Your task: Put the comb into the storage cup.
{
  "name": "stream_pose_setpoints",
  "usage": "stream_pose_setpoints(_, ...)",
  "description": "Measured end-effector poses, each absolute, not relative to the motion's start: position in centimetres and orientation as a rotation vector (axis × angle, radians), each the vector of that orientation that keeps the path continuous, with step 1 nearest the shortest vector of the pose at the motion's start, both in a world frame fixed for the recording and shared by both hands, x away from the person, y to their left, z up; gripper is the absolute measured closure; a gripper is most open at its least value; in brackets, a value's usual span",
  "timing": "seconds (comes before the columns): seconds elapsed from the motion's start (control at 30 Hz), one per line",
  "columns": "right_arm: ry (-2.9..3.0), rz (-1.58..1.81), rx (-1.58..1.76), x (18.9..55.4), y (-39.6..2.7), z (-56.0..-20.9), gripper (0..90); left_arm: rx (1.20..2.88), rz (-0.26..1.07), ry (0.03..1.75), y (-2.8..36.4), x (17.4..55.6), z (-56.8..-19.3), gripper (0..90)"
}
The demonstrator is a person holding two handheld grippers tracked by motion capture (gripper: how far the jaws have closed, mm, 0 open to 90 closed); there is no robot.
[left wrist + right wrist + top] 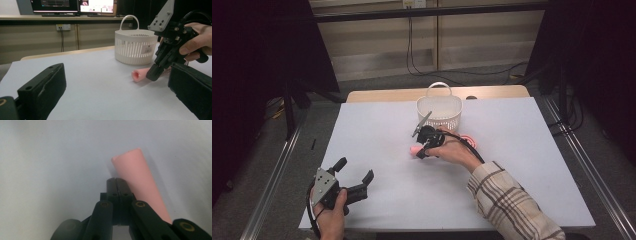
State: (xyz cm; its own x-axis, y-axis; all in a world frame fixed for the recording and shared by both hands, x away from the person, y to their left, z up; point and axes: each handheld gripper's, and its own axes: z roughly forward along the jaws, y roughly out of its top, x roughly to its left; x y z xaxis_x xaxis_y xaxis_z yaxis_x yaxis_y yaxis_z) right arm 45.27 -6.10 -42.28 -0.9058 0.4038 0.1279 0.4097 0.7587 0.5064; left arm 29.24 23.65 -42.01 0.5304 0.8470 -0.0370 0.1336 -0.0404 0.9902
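Observation:
A pink foam tube [414, 149] lies on the white table sheet [377, 130], short of a white slotted basket [439, 112]. My right gripper [421, 154] points down at the sheet beside the tube, jaws shut against each other with nothing between them. In the right gripper view the tube [140, 177] runs along the right side of the closed tips [117, 181], not in them. The left gripper view shows that gripper [153, 75] at the tube's [138, 74] near end. My left gripper [355, 169] rests open at the front left, empty, its jaws [117, 72] wide apart.
The basket [135, 47] with its handle stands upright behind the tube. A reddish coiled cord [468, 139] lies by the right hand. Table edges run along metal rails left and right. Monitors [75, 5] sit on a shelf beyond the table.

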Motion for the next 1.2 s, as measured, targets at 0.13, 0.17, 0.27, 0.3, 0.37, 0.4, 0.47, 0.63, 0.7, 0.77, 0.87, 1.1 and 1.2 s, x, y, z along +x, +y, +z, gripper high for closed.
stream_pose_setpoints(0.13,-2.939,-0.834,-0.682,45.6,-6.2,-42.3,90.0,1.524,0.713,0.877,23.7,29.3,-42.0,1.7)
stream_pose_setpoints(0.17,-2.935,-0.838,-0.694,45.6,-6.2,-42.3,90.0,1.527,0.711,0.878,23.6,29.3,-42.0,1.6)
stream_pose_setpoints(0.27,-2.926,-0.844,-0.701,45.9,-6.4,-42.4,90.0,1.532,0.715,0.878,23.7,29.3,-42.1,1.6)
stream_pose_setpoints(0.3,-2.925,-0.844,-0.704,45.9,-6.4,-42.4,90.0,1.531,0.715,0.879,23.6,29.3,-42.0,1.6)
stream_pose_setpoints(0.37,-2.920,-0.851,-0.721,45.9,-6.4,-42.5,90.0,1.532,0.712,0.876,23.7,29.3,-42.0,1.7)
stream_pose_setpoints(0.4,-2.919,-0.851,-0.720,46.0,-6.5,-42.5,90.0,1.533,0.712,0.877,23.7,29.3,-42.0,1.6)
stream_pose_setpoints(0.47,-2.922,-0.858,-0.723,46.1,-6.6,-42.5,90.0,1.534,0.712,0.877,23.7,29.3,-42.0,1.6)
stream_pose_setpoints(0.63,-2.924,-0.863,-0.744,46.2,-6.6,-42.5,90.0,1.536,0.711,0.877,23.7,29.3,-42.0,1.6)
stream_pose_setpoints(0.7,-2.924,-0.865,-0.745,46.3,-6.7,-42.5,90.0,1.531,0.712,0.877,23.7,29.3,-42.0,1.6)
stream_pose_setpoints(0.77,-2.922,-0.868,-0.749,46.4,-6.8,-42.5,90.0,1.536,0.712,0.878,23.7,29.3,-42.0,1.6)
stream_pose_setpoints(0.87,-2.921,-0.876,-0.751,46.5,-6.8,-42.5,90.0,1.535,0.710,0.878,23.7,29.3,-42.1,1.6)
stream_pose_setpoints(1.1,-2.925,-0.880,-0.767,46.7,-6.9,-42.6,90.0,1.531,0.710,0.880,23.6,29.3,-42.1,1.6)
stream_pose_setpoints(1.2,-2.930,-0.879,-0.770,46.8,-6.8,-42.6,90.0,1.534,0.713,0.879,23.7,29.3,-42.1,1.6)
